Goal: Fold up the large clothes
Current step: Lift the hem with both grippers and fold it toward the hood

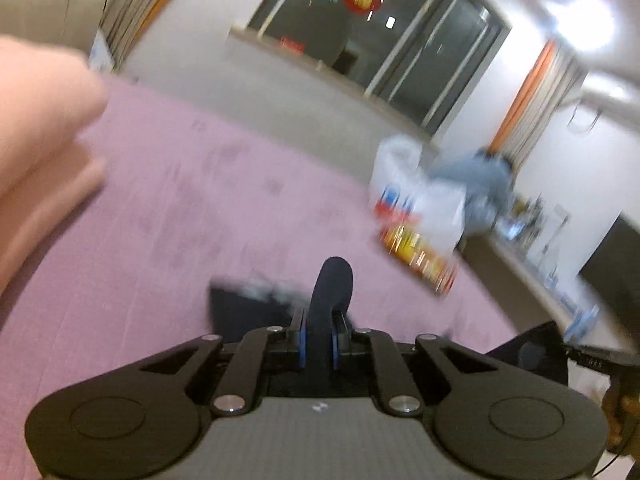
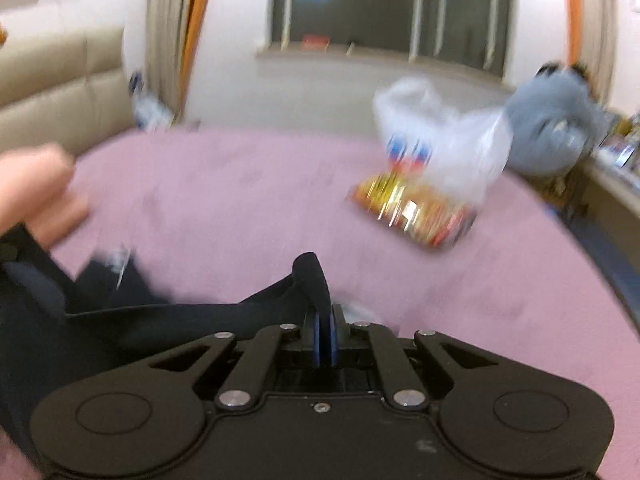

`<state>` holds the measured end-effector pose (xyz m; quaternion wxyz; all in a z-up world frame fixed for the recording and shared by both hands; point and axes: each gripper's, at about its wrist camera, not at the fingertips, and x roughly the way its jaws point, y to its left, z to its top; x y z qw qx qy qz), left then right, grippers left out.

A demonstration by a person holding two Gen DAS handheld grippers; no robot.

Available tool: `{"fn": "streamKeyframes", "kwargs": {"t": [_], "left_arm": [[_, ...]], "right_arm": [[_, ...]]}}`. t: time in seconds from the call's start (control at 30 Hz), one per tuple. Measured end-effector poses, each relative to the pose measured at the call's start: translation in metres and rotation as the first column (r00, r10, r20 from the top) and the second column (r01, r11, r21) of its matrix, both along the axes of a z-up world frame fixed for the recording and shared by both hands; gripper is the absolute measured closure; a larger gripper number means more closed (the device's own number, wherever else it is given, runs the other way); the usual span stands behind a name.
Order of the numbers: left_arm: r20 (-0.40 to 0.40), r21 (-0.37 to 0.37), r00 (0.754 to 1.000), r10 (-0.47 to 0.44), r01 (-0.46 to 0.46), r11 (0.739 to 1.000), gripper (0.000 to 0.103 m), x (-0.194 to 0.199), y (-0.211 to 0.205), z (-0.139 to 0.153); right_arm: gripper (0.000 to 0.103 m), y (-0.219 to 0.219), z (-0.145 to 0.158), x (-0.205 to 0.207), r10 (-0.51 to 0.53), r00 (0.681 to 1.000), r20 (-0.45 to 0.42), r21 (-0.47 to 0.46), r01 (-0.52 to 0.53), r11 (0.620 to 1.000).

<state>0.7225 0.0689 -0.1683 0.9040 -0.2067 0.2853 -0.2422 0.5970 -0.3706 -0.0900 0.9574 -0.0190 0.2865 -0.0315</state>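
Note:
A dark navy garment (image 2: 120, 312) lies on the pink bed cover (image 2: 240, 200). My right gripper (image 2: 323, 328) is shut on a fold of it that sticks up between the fingers. My left gripper (image 1: 319, 334) is shut on another fold of the same dark garment (image 1: 332, 284), with more of it bunched just ahead on the left. Both views are blurred by motion. Most of the garment is hidden below the grippers.
A white plastic bag (image 2: 432, 136) and a red and yellow packet (image 2: 416, 208) lie on the bed's far right. A blue-grey cloth heap (image 2: 552, 120) sits beyond. A pink pillow (image 1: 36, 128) is at the left. A beige headboard (image 2: 60, 92) and a window (image 2: 384, 8) stand behind.

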Motion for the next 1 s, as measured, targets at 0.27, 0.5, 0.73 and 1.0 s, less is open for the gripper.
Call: {"fn": "streamKeyframes", "kwargs": {"t": [0.27, 0.5, 0.73, 1.0], "left_arm": [[-0.105, 0.135, 0.989, 0.100, -0.085, 0.987, 0.088, 0.103, -0.048, -0.060], [-0.215, 0.134, 0.959, 0.184, -0.158, 0.978, 0.067, 0.113, -0.047, -0.113], [-0.022, 0.183, 0.988, 0.152, -0.146, 0.972, 0.063, 0.052, -0.053, -0.038], [-0.238, 0.243, 0.960, 0.148, -0.088, 0.966, 0.072, -0.014, -0.077, -0.094]], "right_arm": [[0.097, -0.020, -0.065, 0.105, -0.153, 0.985, -0.081, -0.024, 0.151, 0.988], [0.058, -0.004, -0.156, 0.144, -0.206, 0.937, -0.280, -0.134, 0.175, 0.975], [0.058, 0.011, -0.070, 0.089, -0.158, 0.981, -0.112, -0.030, 0.156, 0.987], [0.102, 0.090, -0.114, 0.065, -0.032, 0.933, -0.358, 0.093, 0.070, 0.993]]}}
